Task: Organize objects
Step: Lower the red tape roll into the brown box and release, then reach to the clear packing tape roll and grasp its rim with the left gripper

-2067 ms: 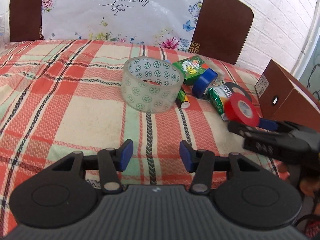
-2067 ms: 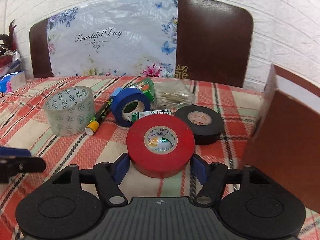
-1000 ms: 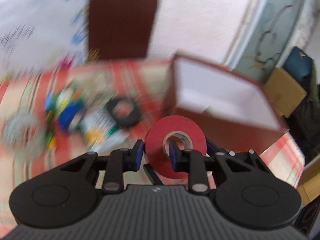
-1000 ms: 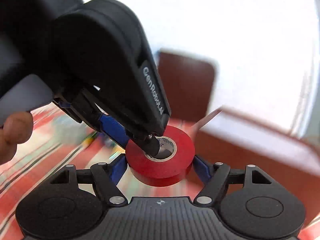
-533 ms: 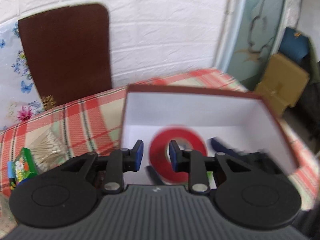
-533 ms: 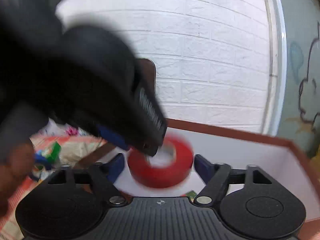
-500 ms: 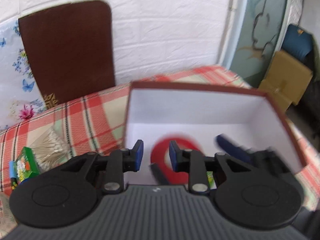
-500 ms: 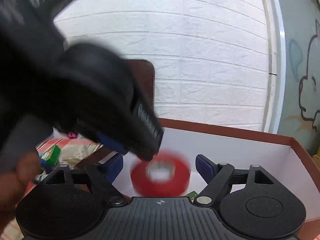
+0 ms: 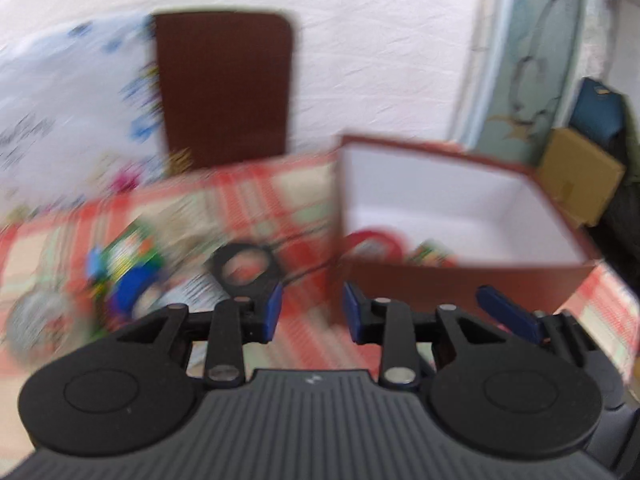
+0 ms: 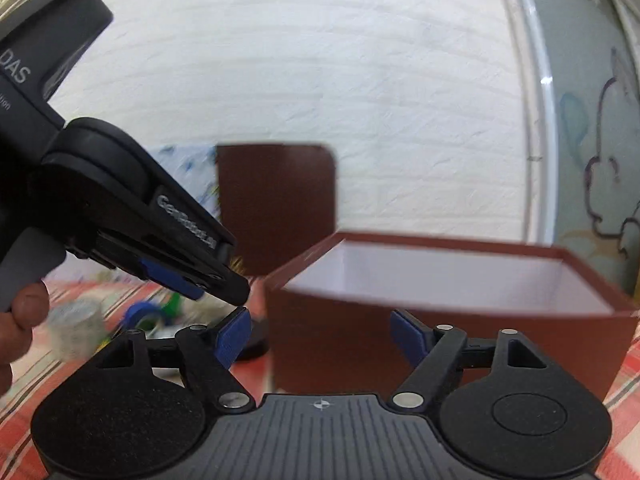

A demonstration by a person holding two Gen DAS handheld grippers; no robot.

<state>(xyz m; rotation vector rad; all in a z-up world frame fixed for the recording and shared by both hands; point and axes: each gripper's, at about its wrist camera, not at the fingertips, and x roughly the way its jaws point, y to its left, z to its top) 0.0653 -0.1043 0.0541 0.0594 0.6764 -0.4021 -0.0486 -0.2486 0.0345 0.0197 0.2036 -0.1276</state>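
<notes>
In the left wrist view, the left gripper [image 9: 310, 312] is hovering over the checked red tablecloth [image 9: 256, 200] with its blue-padded jaws a little apart and empty — they have just been opening. The red roll of electrical tape [image 9: 374, 240] is lying inside the brown cardboard box with a white lining [image 9: 460, 276], against its near wall. A black tape roll [image 9: 244, 266] is sitting beside the box, blurred.

In the right wrist view, the right gripper [image 10: 322, 334] is standing wide open — gripping nothing — facing the box's near corner.
</notes>
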